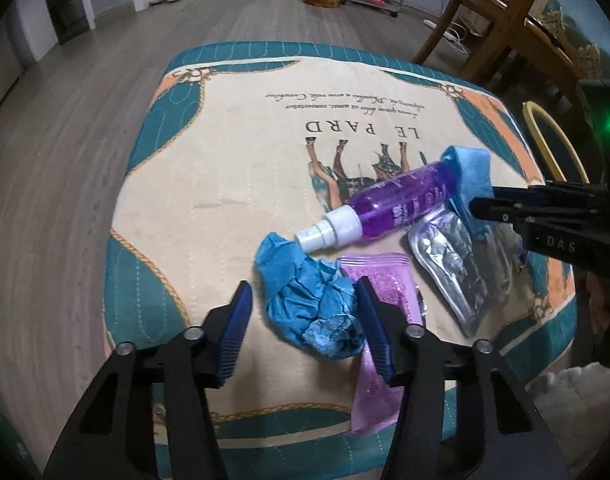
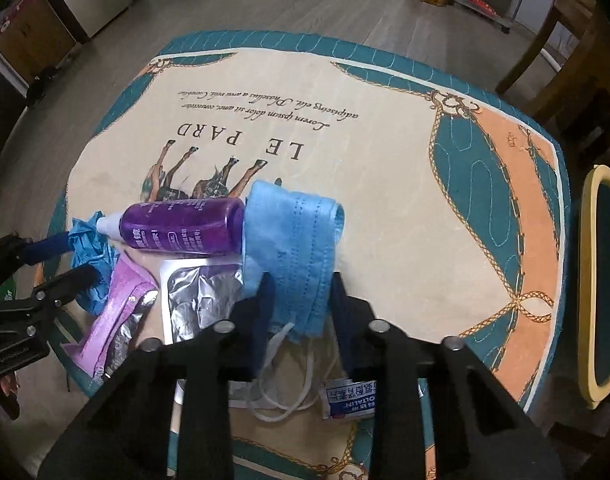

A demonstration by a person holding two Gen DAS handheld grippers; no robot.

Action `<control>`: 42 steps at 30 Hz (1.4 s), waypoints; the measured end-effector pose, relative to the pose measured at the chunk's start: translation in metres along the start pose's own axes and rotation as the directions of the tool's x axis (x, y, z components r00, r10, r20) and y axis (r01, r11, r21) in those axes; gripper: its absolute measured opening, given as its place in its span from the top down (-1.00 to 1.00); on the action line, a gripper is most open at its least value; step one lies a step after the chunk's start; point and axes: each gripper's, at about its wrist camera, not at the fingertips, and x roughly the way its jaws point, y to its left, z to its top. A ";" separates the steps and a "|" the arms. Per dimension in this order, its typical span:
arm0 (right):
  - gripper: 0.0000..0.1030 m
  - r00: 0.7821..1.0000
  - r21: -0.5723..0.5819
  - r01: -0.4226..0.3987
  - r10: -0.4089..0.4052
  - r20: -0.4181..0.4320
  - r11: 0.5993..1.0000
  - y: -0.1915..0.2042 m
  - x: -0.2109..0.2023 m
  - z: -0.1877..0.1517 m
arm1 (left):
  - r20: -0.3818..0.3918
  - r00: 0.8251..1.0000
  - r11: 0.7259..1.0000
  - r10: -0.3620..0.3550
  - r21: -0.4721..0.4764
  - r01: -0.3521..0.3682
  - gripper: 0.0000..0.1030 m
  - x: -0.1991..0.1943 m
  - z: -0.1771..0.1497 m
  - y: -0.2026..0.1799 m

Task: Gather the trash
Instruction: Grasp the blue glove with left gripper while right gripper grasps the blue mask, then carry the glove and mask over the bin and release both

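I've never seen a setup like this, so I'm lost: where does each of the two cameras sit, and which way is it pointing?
Left wrist: on the left gripper, looking down along its open fingers at the blue wad; the right gripper enters at the right.
Right wrist: on the right gripper, looking down along its fingers at the mask; the left gripper shows at the left.
Shared: table, bottle, foil pouch, pink sachet.

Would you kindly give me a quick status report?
Left gripper open around crumpled blue paper. Right gripper open astride blue mask. Purple bottle touching mask.
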 end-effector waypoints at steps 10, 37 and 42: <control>0.92 0.998 0.026 -0.011 0.009 0.069 1.000 -0.008 -0.020 0.005 | 0.004 1.000 0.999 -0.017 0.032 0.017 0.25 -0.007 0.001 -0.008; 0.94 0.953 0.221 -0.044 -0.026 0.302 0.974 -0.099 -0.125 -0.020 | 0.314 0.948 0.987 -0.048 0.162 -0.004 0.25 -0.076 0.055 -0.091; 0.94 0.948 0.282 -0.033 -0.059 0.312 0.959 -0.134 -0.135 -0.035 | 0.311 0.947 0.980 -0.078 0.199 0.015 0.25 -0.061 0.067 -0.123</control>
